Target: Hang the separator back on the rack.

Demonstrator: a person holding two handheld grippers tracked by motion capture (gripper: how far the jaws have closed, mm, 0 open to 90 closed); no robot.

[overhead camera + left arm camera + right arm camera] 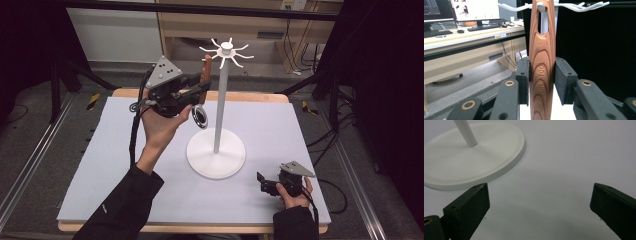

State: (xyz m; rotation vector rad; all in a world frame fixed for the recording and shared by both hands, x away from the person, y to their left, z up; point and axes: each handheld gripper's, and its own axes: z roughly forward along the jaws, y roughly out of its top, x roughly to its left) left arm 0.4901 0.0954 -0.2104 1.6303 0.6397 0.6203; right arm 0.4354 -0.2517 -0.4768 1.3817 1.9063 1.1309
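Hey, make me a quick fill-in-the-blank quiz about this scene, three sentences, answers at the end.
1. The left gripper is shut on the wooden ____ of a kitchen tool.
2. The hole at the top of that tool sits over a white hook of the ____ stand.
3. The right gripper rests low over the table with its jaws ____.

Missing words: handle; white; open

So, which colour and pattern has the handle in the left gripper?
Reddish-brown wood grain; the handle shows best in the left gripper view.
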